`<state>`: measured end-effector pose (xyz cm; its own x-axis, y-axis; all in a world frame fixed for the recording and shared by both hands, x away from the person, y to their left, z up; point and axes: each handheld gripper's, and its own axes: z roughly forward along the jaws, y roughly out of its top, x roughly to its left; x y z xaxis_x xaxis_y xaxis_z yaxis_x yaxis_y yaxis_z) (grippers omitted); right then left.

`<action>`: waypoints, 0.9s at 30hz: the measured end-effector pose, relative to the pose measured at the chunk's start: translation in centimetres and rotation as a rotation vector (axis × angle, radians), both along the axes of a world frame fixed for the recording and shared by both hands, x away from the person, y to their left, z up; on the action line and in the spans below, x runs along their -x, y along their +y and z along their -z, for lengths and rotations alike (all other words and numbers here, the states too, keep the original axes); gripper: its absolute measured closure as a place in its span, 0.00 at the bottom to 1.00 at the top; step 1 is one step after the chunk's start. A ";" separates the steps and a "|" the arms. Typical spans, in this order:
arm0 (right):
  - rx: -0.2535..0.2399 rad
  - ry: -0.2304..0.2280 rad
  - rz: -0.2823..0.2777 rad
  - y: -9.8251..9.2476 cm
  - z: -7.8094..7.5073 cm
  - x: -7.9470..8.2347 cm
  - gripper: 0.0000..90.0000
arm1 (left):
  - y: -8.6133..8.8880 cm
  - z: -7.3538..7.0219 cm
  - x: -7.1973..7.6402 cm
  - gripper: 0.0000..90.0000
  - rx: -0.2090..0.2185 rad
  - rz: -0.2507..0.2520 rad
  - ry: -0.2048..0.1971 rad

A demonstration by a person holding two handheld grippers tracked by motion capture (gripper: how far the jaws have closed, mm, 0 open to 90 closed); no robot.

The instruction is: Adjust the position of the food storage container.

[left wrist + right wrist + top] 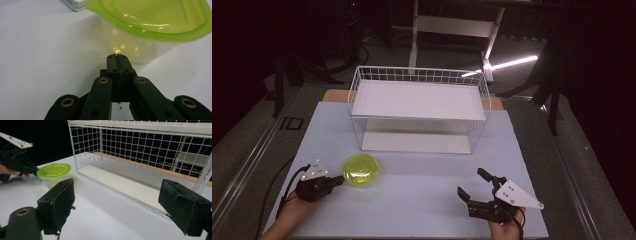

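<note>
A clear tub with a lime-green lid [360, 170] [150, 22] [53, 173] stands on the white table near its front left. My left gripper [339, 181] [117, 57] [35, 172] is shut with nothing between its jaws, and its tips sit right at the tub's left wall, just under the lid's rim. At the front right my right gripper [472, 183] [120, 205] stands wide open and empty, well away from the tub and pointed toward the wire rack.
A white wire rack [419, 107] [150, 152] with an upper shelf and a lower shelf stands at the middle back of the table [412, 200]. Dark floor and a white stand lie beyond the table's far edge.
</note>
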<state>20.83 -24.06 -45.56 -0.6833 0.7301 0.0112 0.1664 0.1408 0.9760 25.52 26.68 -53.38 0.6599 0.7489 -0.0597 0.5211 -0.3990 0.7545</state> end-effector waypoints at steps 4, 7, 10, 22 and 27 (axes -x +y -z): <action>-0.002 0.003 -0.001 0.0 0.0 0.0 0.15 | -1.0 -0.1 -0.3 1.00 0.005 0.021 -0.004; -0.001 0.002 -0.003 0.0 -0.1 0.1 0.15 | -1.8 -0.2 -0.6 1.00 0.008 0.032 -0.004; 0.000 0.001 -0.008 0.0 0.0 0.1 0.15 | -3.0 -0.2 -0.9 1.00 0.011 0.051 -0.003; -0.012 -0.005 -0.017 -0.2 -0.1 0.2 0.15 | -6.1 0.3 -0.7 1.00 -0.007 0.113 0.023; -0.004 -0.008 -0.024 0.0 -0.1 0.2 0.15 | -4.5 0.0 -1.4 1.00 -0.003 0.054 0.008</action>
